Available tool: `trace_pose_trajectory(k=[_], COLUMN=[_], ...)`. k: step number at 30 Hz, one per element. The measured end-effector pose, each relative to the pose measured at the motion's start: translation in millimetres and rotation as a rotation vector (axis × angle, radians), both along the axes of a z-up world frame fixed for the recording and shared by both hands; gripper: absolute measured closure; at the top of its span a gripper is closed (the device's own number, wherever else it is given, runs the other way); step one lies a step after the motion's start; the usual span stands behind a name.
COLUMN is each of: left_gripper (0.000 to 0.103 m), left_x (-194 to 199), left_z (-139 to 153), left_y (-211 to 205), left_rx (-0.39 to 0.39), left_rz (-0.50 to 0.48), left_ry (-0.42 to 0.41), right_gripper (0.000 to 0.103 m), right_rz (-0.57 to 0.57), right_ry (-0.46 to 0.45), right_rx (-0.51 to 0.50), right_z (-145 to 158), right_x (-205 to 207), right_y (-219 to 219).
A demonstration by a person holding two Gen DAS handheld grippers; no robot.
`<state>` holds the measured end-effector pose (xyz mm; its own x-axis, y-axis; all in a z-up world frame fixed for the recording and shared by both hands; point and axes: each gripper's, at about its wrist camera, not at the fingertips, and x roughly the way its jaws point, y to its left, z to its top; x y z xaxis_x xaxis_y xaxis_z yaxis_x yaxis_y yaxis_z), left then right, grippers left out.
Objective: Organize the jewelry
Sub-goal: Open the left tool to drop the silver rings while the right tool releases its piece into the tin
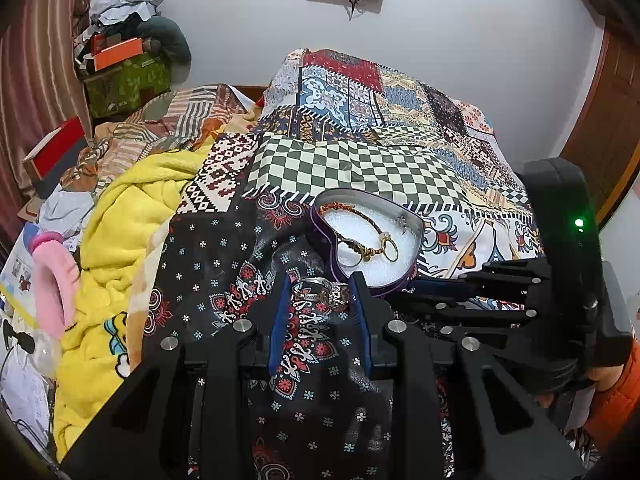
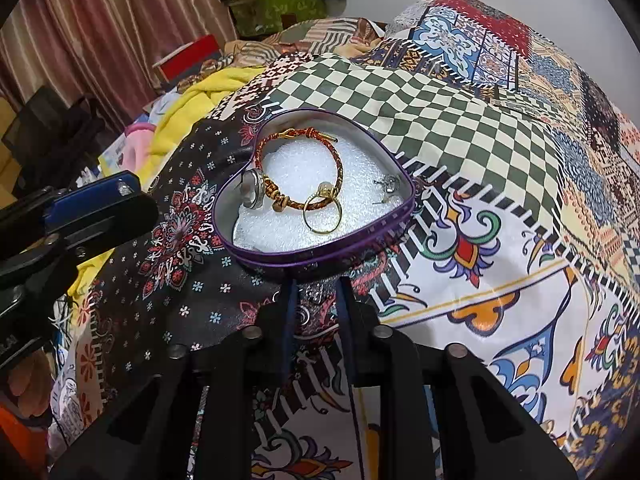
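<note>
Between my left gripper's [image 1: 320, 294] blue-padded jaws sits a silver ring [image 1: 310, 291] with an engraved band, joined or pressed against a sparkly, stone-set silver piece [image 1: 339, 294] toward the right jaw. The jaws stand narrowly apart, both pads against the jewelry, so I have hold of it just above the dark floral bedspread [image 1: 224, 264].

Just ahead and slightly right of those jaws lies the heart-shaped purple tin [image 2: 320, 258], lined with white foam. In it rest a red-and-gold braided bracelet [image 2: 300, 168], a plain gold ring [image 2: 322, 216] leaning on it, a chunky silver ring [image 2: 252, 190] at the left wall, and small silver stud earrings [image 2: 386, 186] by the right wall.

My right gripper [image 2: 316, 292] points at the tin's near rim, its jaws a small gap apart; something silvery glints between them, but I cannot tell whether they grip it. The patchwork quilt [image 2: 460, 140] spreads beyond, with a yellow blanket [image 1: 120, 216] far to the left.
</note>
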<state>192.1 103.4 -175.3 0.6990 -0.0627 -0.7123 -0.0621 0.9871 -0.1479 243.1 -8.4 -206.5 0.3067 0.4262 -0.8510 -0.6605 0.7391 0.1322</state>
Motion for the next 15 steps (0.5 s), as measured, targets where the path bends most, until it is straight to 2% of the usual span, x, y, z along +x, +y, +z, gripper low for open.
trace_pose_trajectory(k=[6,15], left_gripper=[0.074,0.074], left_x=[-2,-1], left_z=[3,15], left_y=[0,-2], left_rx=[0.004,0.016], left_rz=[0.001,-0.004], left_ry=[-0.004,-0.03], right_gripper=[0.092,0.092], right_rz=[-0.023,-0.063], right_ry=[0.004,-0.056], right_rx=[0.035,0.116], right_z=[7,47], right_x=[-3,-4], right_y=[-8,-25])
